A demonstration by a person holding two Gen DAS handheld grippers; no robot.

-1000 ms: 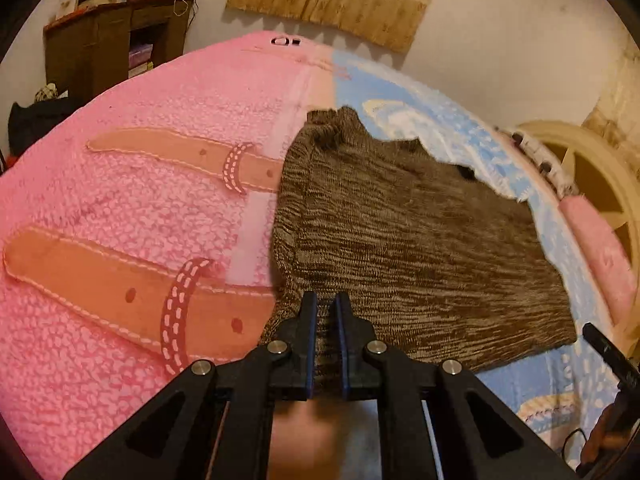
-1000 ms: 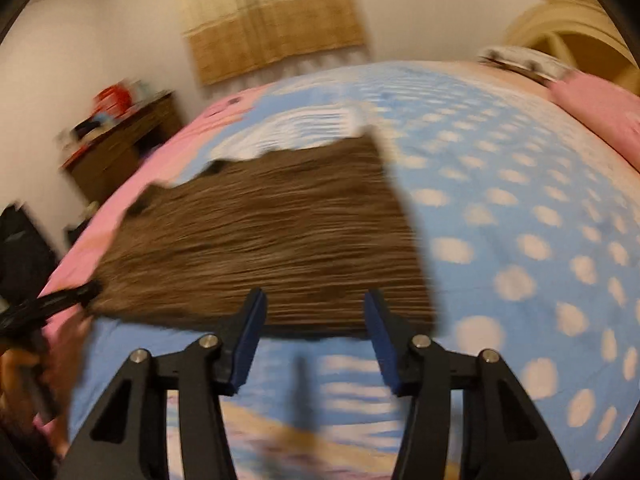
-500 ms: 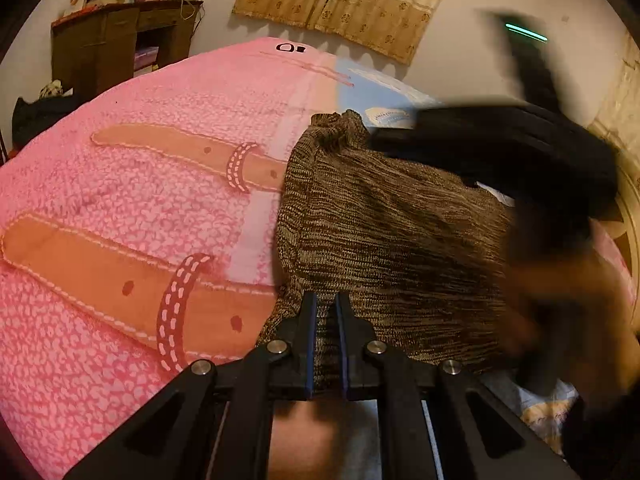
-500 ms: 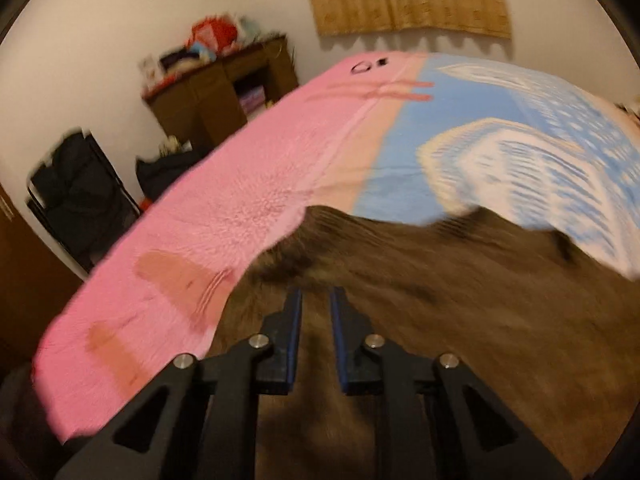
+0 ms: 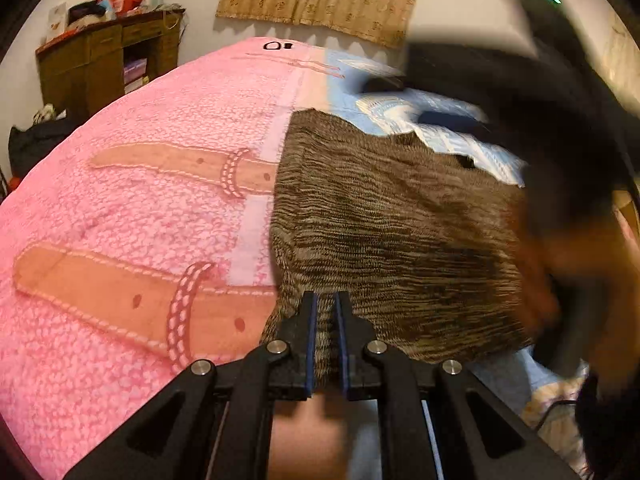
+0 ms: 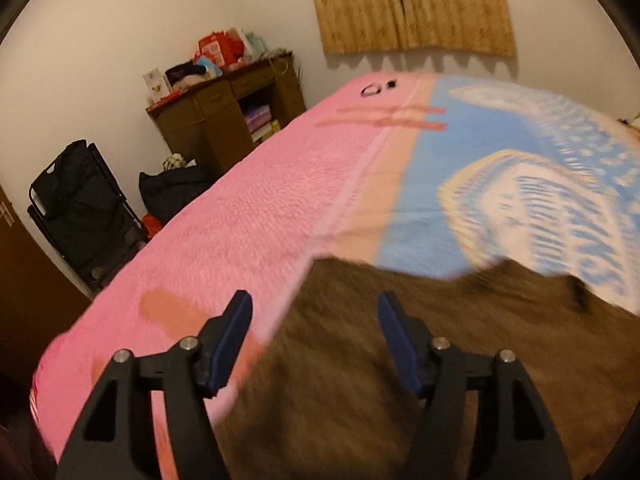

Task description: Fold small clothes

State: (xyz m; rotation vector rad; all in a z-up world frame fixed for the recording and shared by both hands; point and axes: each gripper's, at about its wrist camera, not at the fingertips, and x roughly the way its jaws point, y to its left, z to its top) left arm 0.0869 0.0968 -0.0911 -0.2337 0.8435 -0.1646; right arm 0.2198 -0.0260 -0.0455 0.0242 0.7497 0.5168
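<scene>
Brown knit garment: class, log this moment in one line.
left gripper shut on brown knit garment | right gripper opening above it | blanket

Marled brown-and-tan knit garment [image 5: 384, 236]. Fleecy bedspread [image 5: 132, 208]: pink with orange-tan white-stitched strap motifs at 9 o'clock, pale blue with white shapes at 2 o'clock. Tan patterned curtain [image 6: 412, 4] at 12 o'clock.
</scene>
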